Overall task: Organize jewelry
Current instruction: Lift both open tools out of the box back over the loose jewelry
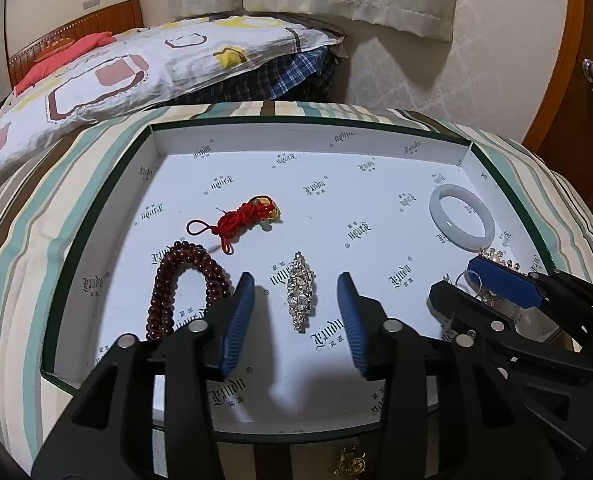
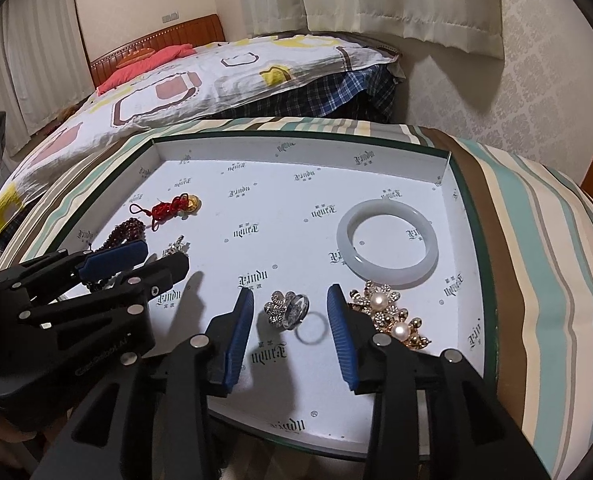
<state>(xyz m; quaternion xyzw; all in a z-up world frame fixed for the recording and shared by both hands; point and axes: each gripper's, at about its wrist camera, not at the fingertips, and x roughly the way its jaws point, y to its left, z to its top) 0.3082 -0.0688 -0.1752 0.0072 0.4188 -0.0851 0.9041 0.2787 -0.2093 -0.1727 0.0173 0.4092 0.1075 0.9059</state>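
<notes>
- left wrist view: tray (image 1: pixel 108 200), a shallow white printed box with a dark green rim, lies on a striped bed cover (image 1: pixel 36 216).
- the left tool (image 1: pixel 296 300) hangs low over the near middle of the tray, its blue pads spread apart and gripping nothing.
- a crystal brooch (image 1: pixel 301 292) lies flat on the tray floor between the pads, touching neither.
- dark red bead strand (image 1: pixel 176 284) lies just left of the left pad, partly hidden behind the tool's black frame.
- a red cord with a gold charm (image 1: pixel 244 216) lies farther back, left of centre.
- a white bangle (image 1: pixel 462 222) lies flat at the far right.
- the right tool (image 1: pixel 472 284) enters from the right, near the bangle; from here i cannot tell how its pads stand.
- right wrist view: the right tool (image 2: pixel 290 312) sits over the near part of the tray (image 2: pixel 462 240), pads spread and holding nothing.
- a flower ring (image 2: pixel 292 312) rests on the tray floor between the pads, clear of both.
- a pearl brooch (image 2: pixel 392 316) of gold and pearls lies just right of the right pad, touching the near edge of the white bangle (image 2: pixel 388 244).
- the left tool (image 2: pixel 148 258) shows at the left, over the dark red bead strand (image 2: pixel 124 232).
- the red cord with a gold charm (image 2: pixel 172 206) lies at the far left.
- a patterned pillow (image 2: pixel 216 76) lies on the bed beyond the tray.
</notes>
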